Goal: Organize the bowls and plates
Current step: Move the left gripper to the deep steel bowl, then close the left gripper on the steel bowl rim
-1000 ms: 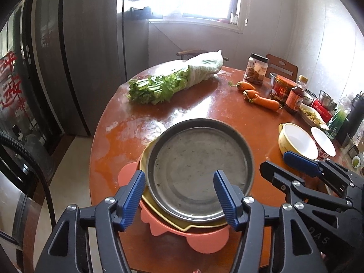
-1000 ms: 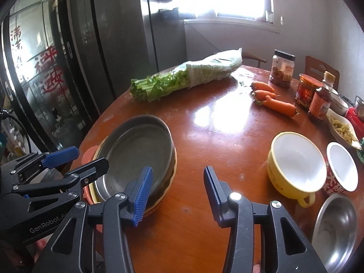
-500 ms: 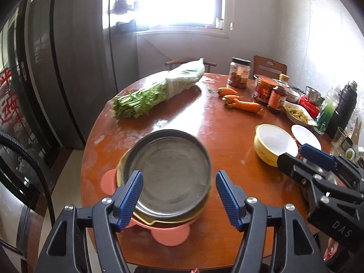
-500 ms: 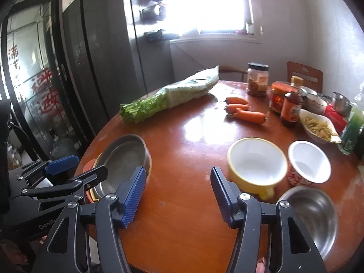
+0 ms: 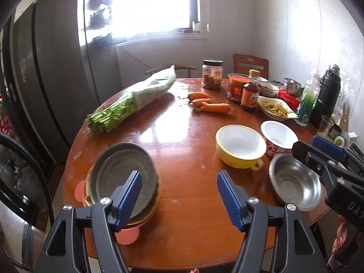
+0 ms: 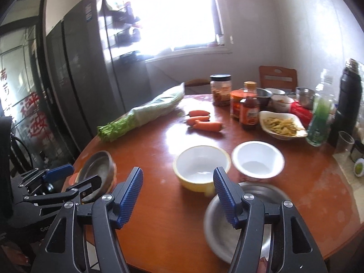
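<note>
The left claw (image 5: 179,198) stood about half open with nothing between its blue pads, its jaws having just been widening, and it hung above bare wood at the near edge of the round bench (image 5: 182,136). The right claw (image 6: 178,193) was likewise part open and empty, its jaws also just widened; its right finger lay in front of the steel bowl (image 6: 227,225) without gripping it. The stack of plates (image 5: 122,177) — a grey metal pan on a yellow dish on a pink plate — sat at the bench's near left edge, just behind the left claw's left finger. The yellow bowl (image 5: 241,145), the white bowl (image 5: 278,135) with a red patterned outside and the steel bowl stood close together at the near right. The left wrist view showed the pink plate's lobes and the whole stack; in the right wrist view the stack was largely hidden behind the left claw's black frame. The right wrist view alone showed red characters on a glass door (image 6: 34,113) at the left. Further back lay bagged greens (image 5: 134,97), three carrots (image 5: 209,103), a lidded jar (image 5: 212,74), a sauce bottle (image 5: 251,93), a dish of food (image 5: 276,109), a green bottle (image 5: 308,104) and a black flask (image 5: 327,95) — all well apart from both claws.
</note>
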The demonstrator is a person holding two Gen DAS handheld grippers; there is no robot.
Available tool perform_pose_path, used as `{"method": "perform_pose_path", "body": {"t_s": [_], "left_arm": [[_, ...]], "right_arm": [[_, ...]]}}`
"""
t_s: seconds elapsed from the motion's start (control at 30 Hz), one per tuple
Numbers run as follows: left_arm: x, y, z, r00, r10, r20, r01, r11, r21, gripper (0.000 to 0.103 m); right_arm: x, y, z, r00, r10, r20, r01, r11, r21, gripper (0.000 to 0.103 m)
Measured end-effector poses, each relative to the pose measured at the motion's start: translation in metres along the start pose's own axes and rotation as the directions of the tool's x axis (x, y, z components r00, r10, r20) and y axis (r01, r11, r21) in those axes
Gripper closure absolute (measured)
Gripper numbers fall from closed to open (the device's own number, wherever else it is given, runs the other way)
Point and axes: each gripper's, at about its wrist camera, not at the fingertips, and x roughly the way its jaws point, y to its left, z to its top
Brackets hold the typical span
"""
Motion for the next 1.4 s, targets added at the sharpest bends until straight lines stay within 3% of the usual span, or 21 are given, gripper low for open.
{"method": "perform_pose_path", "body": {"t_s": [0.4, 0.7, 0.9, 1.27, 1.4], "left_arm": [[0.013, -0.061, 0.005, 0.995, -0.095, -0.038, 0.097, 0.994, 0.042, 0.033], [0.043, -0.107, 0.000, 0.977, -0.171, -0.127, 0.180, 0.981, 0.066, 0.033], [0.069, -0.118, -0.009, 0.963, -0.187, -0.192, 0.194, 0.981, 0.019, 0.029], [0.101, -0.143, -0.020, 0.944, -0.197, -0.264, 0.215, 0.976, 0.043, 0.028], [0.107, -0.149, -0.021, 0.941, -0.198, -0.275, 0.219, 0.974, 0.048, 0.028]], "right_arm": [[-0.031, -0.076, -0.008, 0.993, -0.116, 0.009, 0.115, 0.990, 0.077, 0.036], [-0.031, -0.126, -0.029, 0.983, -0.169, -0.072, 0.176, 0.976, 0.124, 0.036], [-0.011, -0.141, -0.048, 0.973, -0.168, -0.160, 0.188, 0.975, 0.120, 0.036], [0.025, -0.153, -0.071, 0.956, -0.159, -0.247, 0.195, 0.972, 0.129, 0.036], [0.029, -0.157, -0.075, 0.956, -0.159, -0.247, 0.196, 0.972, 0.132, 0.049]]}}
